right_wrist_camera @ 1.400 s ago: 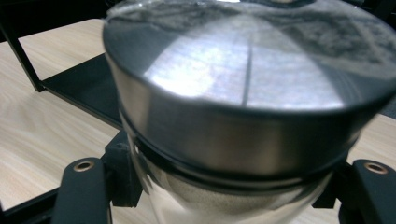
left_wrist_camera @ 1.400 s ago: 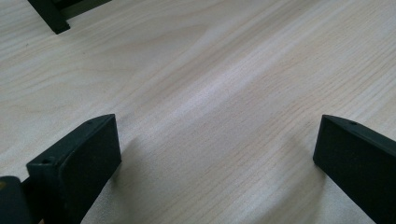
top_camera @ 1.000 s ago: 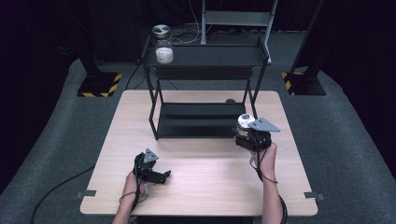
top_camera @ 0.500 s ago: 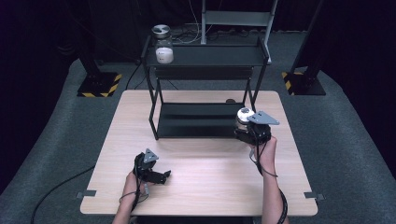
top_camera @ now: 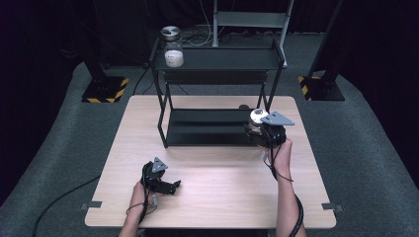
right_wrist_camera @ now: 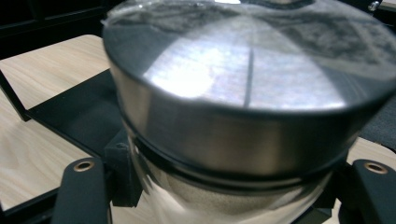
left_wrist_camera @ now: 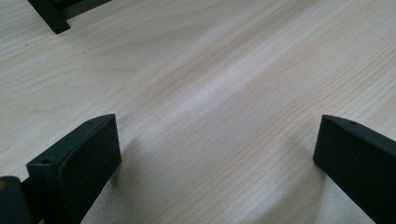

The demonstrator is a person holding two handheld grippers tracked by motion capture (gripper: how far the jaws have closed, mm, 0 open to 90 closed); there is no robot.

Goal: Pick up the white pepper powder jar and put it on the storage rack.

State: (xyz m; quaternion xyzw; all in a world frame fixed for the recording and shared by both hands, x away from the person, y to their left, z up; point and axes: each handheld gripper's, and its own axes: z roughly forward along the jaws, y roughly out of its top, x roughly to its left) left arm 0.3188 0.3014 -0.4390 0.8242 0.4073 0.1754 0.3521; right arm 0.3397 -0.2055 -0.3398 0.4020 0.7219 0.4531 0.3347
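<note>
Since the earlier frames, the right gripper (top_camera: pixel 261 129) has been lifted a little, and the jar (top_camera: pixel 257 116) clamped in it has been carried upward with it at the right end of the rack's lower shelf (top_camera: pixel 207 127). The left gripper (top_camera: pixel 165 183) has been left where it was. It rests nearest the person on the table (top_camera: pixel 217 197), its jaws spread wide with nothing but bare wood between them. Farther out, the jar (right_wrist_camera: pixel 243 107) is held between the closed jaws of the right gripper, its metal lid close to that gripper's camera and pale contents seen through the glass below. The jar appears to be clear of the table, so a transfer onto the rack is judged to be under way. On the top shelf (top_camera: pixel 222 59), beyond, a second jar (top_camera: pixel 174 55) stands at the left end, which suggests that level as the likely destination; further height would be needed first.
</note>
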